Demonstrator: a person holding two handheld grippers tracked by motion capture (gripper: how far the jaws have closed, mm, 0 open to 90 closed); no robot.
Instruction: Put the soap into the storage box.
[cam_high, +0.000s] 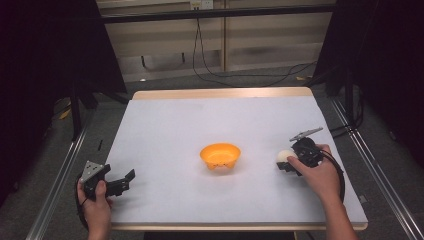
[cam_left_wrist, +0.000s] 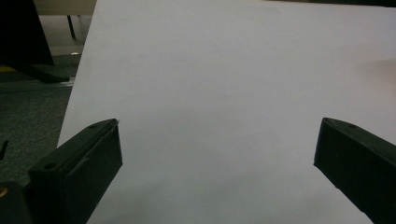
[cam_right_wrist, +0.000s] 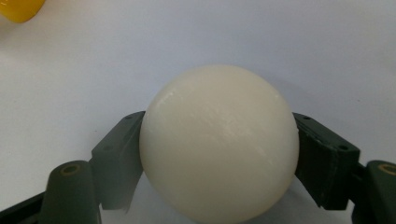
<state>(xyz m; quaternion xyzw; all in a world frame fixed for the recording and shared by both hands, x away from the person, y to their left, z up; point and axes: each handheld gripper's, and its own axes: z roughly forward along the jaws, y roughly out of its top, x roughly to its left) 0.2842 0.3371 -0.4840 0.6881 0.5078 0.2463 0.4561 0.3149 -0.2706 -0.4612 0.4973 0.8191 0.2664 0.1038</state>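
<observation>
Right gripper clamped on the white ball, low over the table, right of the orange bowl. Grasp likely done; carry to bowl and release probably left. Left gripper wide open, idle, holding nothing.

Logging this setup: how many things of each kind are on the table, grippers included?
Bowl: 1, orange
Ball: 1, white, clamped in the right gripper
Grippers: 2, the left gripper open
Total: 4
</observation>
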